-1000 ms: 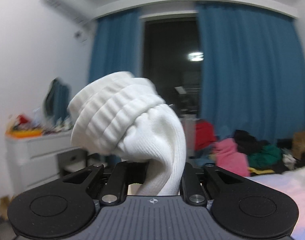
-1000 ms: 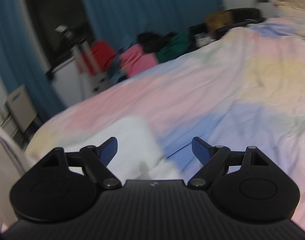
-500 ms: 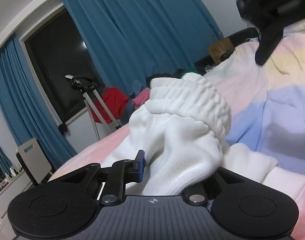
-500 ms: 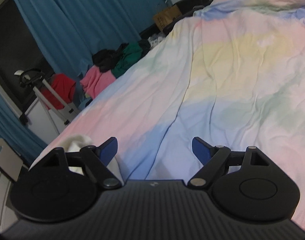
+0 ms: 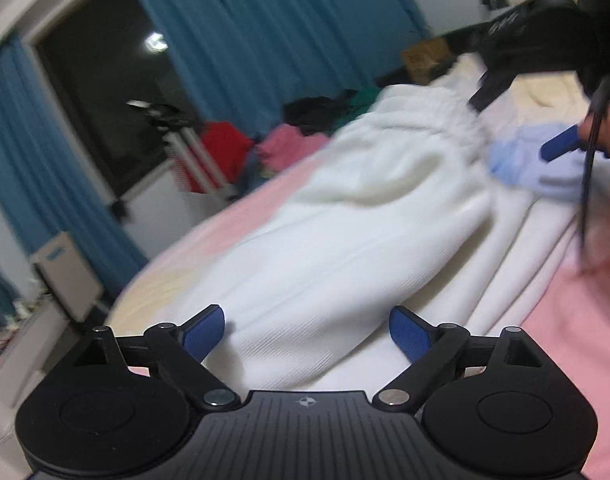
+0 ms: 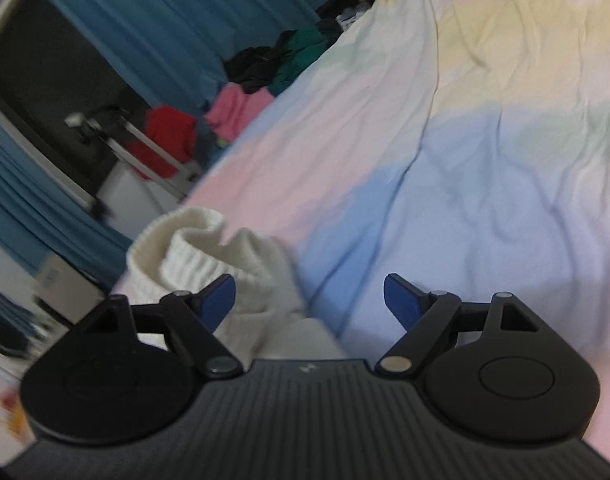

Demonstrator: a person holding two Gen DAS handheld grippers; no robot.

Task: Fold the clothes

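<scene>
Lying on the pastel bedsheet (image 5: 577, 320), the white knit garment (image 5: 325, 248) sits between the left gripper (image 5: 307, 334) pads, untouched. Jaws are opening; a second ago they pinched it aloft. Right gripper (image 6: 309, 300) spread wide, empty.

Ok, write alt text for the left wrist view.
The left gripper is opening its blue-padded jaws over a white knitted garment lying on a pastel bedspread. The right gripper shows at upper right; blue curtains and a clothes pile behind.
</scene>
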